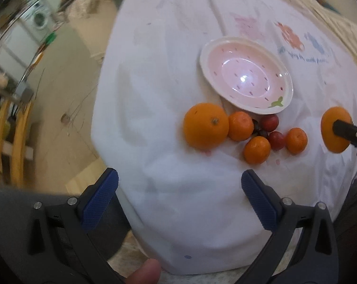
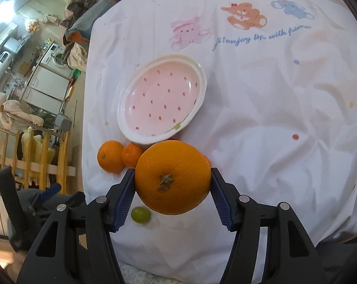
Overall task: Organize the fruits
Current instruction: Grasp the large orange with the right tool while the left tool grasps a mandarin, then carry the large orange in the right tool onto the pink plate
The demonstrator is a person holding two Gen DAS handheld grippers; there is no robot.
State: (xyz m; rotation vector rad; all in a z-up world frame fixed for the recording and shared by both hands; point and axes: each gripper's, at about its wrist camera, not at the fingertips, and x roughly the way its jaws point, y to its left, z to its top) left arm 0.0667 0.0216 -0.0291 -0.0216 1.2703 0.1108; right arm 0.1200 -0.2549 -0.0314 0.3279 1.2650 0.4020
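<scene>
Orange (image 2: 173, 177) gripped by right gripper (image 2: 172, 197), stem end facing camera

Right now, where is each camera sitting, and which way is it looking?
Left wrist: sits on the open left claw, looking over the white cloth at the pink plate and loose fruit; a fingertip shows below.
Right wrist: sits on the right claw, looking at the big orange it grips, plate beyond; the left claw peeks in.
Both share: plate, cloth, another orange, and the gripped orange.
</scene>
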